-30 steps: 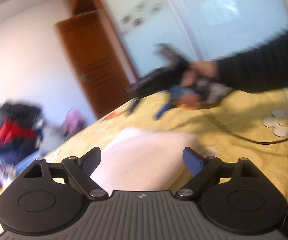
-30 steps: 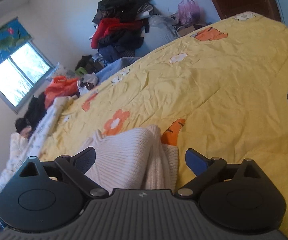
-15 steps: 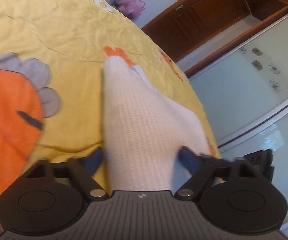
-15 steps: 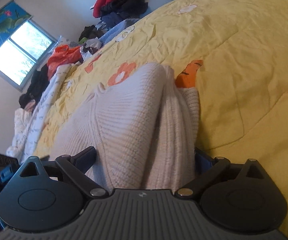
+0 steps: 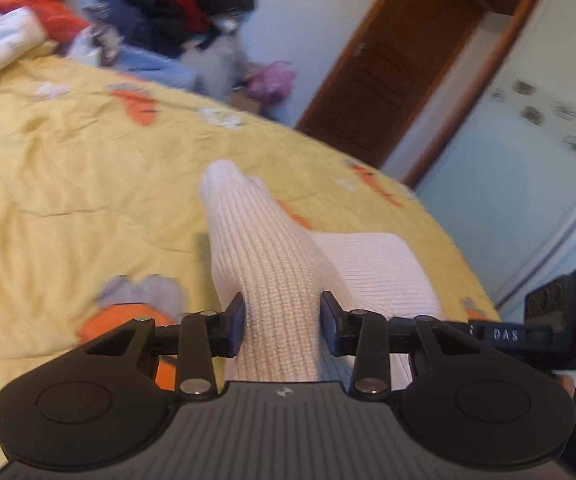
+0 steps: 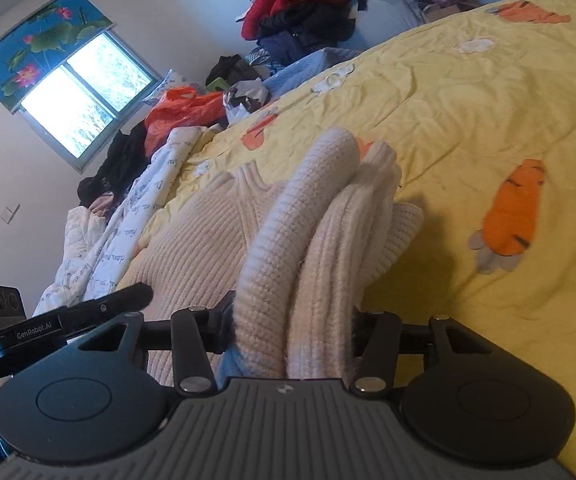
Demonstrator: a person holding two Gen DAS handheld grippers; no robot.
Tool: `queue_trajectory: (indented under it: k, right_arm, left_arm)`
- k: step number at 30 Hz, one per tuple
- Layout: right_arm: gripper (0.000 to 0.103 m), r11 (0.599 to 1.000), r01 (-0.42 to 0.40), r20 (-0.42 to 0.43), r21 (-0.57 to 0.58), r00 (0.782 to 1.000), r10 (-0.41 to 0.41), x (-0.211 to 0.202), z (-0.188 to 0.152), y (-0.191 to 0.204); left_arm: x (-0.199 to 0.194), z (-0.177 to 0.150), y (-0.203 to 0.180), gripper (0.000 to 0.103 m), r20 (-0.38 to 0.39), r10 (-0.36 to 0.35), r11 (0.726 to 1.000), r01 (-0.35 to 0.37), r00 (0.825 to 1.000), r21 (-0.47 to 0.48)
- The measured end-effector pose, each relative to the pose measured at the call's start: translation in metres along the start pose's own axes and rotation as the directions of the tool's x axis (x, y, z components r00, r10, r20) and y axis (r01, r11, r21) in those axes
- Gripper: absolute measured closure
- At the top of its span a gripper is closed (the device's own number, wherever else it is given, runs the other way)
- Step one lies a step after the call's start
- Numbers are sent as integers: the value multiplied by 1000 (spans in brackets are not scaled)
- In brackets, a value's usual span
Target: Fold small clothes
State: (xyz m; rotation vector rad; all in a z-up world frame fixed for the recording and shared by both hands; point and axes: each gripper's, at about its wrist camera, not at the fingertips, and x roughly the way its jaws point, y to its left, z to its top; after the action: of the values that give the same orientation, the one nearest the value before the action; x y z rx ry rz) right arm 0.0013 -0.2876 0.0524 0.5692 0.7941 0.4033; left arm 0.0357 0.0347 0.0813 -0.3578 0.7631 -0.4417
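Observation:
A cream ribbed knit sweater (image 5: 272,264) lies on a yellow bedspread (image 5: 68,184) printed with carrots. My left gripper (image 5: 282,320) is shut on a raised fold of the sweater, which runs forward between its fingers. My right gripper (image 6: 293,320) is shut on a thick bunch of the same sweater (image 6: 311,216), folded in several layers. The rest of the sweater spreads flat to the left in the right wrist view. Each gripper shows at the edge of the other's view.
A pile of dark and red clothes (image 6: 303,4) is heaped beyond the bed's far edge, with an orange bag (image 6: 184,112) and white printed bedding (image 6: 128,224) at the left. A wooden door (image 5: 399,60) and glass wardrobe panels (image 5: 527,152) stand to the right.
Both grippers have closed from open onto folds of the sweater. The left gripper swung round from facing the wardrobe to facing across the bed; the sweater bunch rose in the right gripper.

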Motion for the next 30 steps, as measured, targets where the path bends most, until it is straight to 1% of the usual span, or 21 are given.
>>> queue_trajectory:
  k: [2,3,5,6,7,8,9,10,11,13,15,17,18,20,21,22,26,27,28,29,30]
  right_arm:
    - [51,999,26,-4,-32,1000,-26,23,1,7]
    - [48,995,72,21,-68,997,-71,32,-1,9]
    - [28,993,110,29,-42,994,-109,39,0,2]
    - [21,994,108,12,13,994,-109,38,0,-3]
    - [22,993,104,7,62,994,-105,32,-2,-7]
    - [21,993,91,14,79,996,-92,23,-5,-10]
    - [14,994,79,23,78,996,-81,13,-9,-11]
    - [4,995,64,30,80,997,-66,3,-13,-12]
    - [0,995,44,34,94,998,-47,-6,-17,-15]
    - [1,993,5,15,117,1000,-7,-13,-24,-18]
    - [1,994,20,-43,106,999,-16,-8,-32,-15]
    - [11,997,40,-114,62,993,-32,4,-42,-9]
    - [19,998,44,-138,49,990,-37,10,-46,-7]
    - [24,998,60,-123,-31,990,-63,15,-53,5]
    - [33,996,57,-124,-61,990,-65,14,-55,10]
    - [37,996,56,-121,-68,991,-64,11,-54,13]
    - [42,992,0,-112,-124,994,-14,-19,-55,31]
    - [42,990,0,-114,-139,993,-16,-26,-59,32]
    - [42,990,5,-122,-141,992,-22,-28,-64,30]
    - [42,991,20,-135,-136,990,-38,-26,-70,24]
    - [33,992,40,-143,-120,988,-57,-22,-77,15]
  left_arm:
    - [14,-3,18,58,-35,55,998,-54,998,34]
    - [16,-8,29,54,-41,75,997,-75,996,17]
    - [1,-15,43,54,-21,17,999,-18,1000,-47]
    - [-12,-19,47,47,2,-22,998,22,1000,-63]
    - [-24,-24,50,31,23,-45,997,47,999,-61]
    - [-34,-30,52,22,40,-56,996,59,998,-63]
    - [-41,-37,54,15,55,-73,995,77,996,-70]
    - [-45,-43,57,14,53,-100,992,104,994,-77]
    - [-43,-47,58,14,30,-122,989,124,992,-84]
    - [-32,-54,59,15,-30,-142,985,138,989,-102]
    - [-16,-63,53,15,-93,-164,983,154,982,-103]
    - [-3,-70,44,27,-130,-158,985,146,979,-95]
    - [-1,-72,39,37,-127,-120,991,111,985,-73]
    - [-5,-70,33,53,-116,-105,993,99,988,-56]
    - [-11,-67,32,64,-113,-114,992,107,987,-62]
    - [-20,-65,29,66,-108,-123,991,117,987,-62]
    - [-44,-76,17,66,-129,-154,988,155,980,-5]
    - [-42,-85,15,63,-148,-128,991,134,981,30]
    - [-37,-93,15,51,-155,-84,994,94,984,61]
    - [-31,-101,18,44,-150,-51,996,62,987,70]
    - [-31,-104,21,39,-140,-48,997,57,989,58]
